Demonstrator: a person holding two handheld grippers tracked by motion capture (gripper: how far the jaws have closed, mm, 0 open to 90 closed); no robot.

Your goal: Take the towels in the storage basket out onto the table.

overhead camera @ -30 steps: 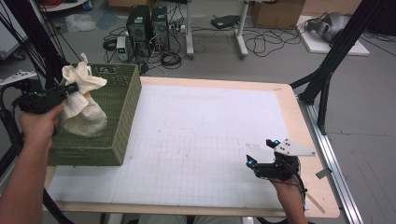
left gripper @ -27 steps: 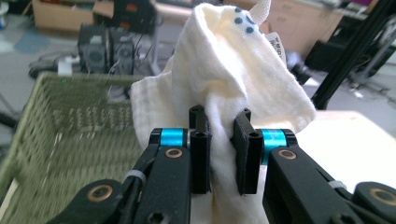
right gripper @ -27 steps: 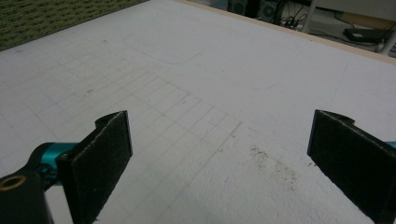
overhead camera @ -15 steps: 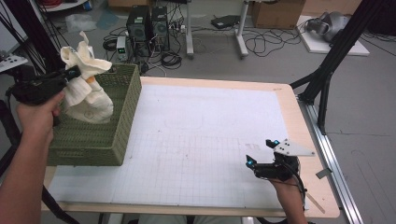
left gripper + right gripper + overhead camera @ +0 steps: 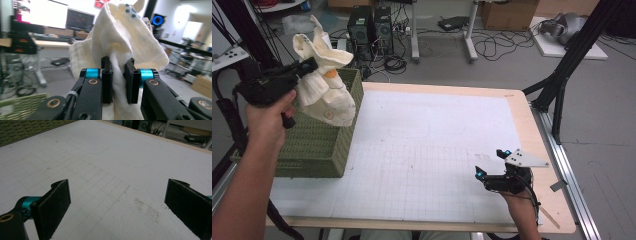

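A cream cloth (image 5: pixel 324 85), crumpled and bunched, with small blue dots near its top and an orange spot, hangs in the air above the green woven basket (image 5: pixel 319 145), pinched at mid-fold.

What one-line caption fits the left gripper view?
Left gripper clamped on a bunched cream cloth, held up in front of desks with monitors.
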